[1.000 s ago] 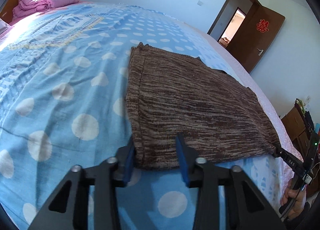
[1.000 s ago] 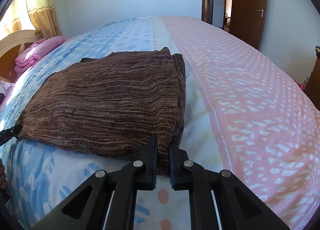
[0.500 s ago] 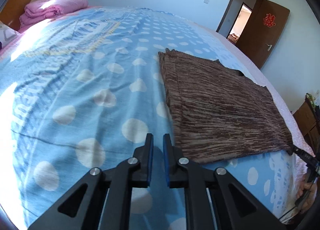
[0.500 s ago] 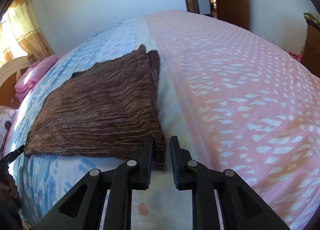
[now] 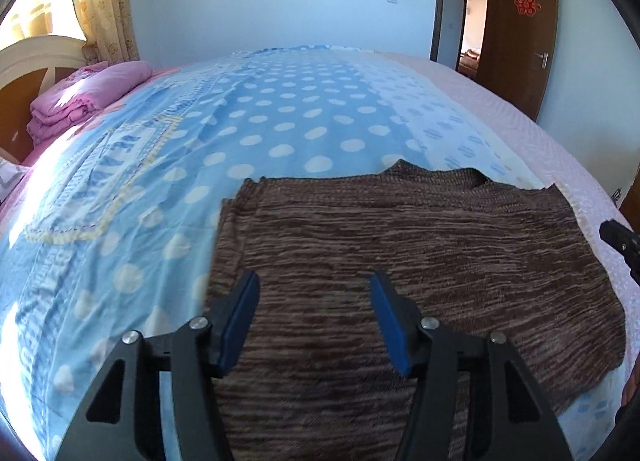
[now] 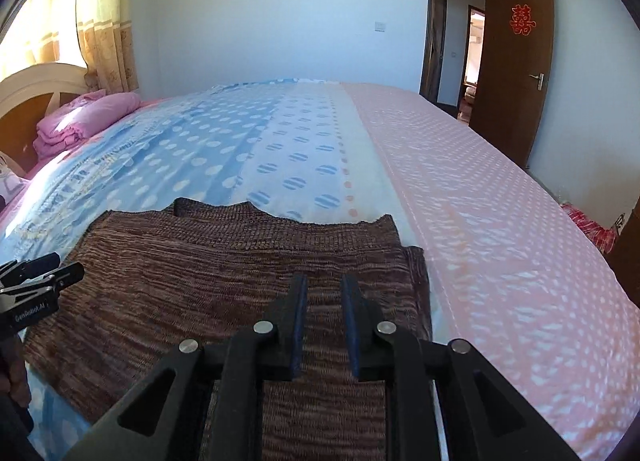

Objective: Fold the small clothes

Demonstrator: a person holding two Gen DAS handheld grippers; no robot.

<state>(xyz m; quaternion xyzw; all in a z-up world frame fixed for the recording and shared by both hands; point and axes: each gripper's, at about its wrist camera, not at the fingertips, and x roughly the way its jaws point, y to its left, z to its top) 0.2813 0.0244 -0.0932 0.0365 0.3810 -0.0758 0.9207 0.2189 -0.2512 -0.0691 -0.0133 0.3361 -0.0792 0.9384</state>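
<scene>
A brown knitted garment lies flat on the bed, folded into a wide rectangle; it also shows in the right wrist view. My left gripper is open and empty, with its fingers wide apart above the garment's left part. My right gripper hovers above the garment's right part with a narrow gap between its fingers and nothing held. The right gripper's tip shows at the right edge of the left wrist view. The left gripper shows at the left edge of the right wrist view.
The bed has a blue dotted cover and a pink section on the right. A folded pink blanket lies by the headboard. A brown door stands open at the back right.
Both grippers let go of the garment's near corners and moved over it. The left gripper shut briefly, then opened wide. The right gripper opened slightly.
</scene>
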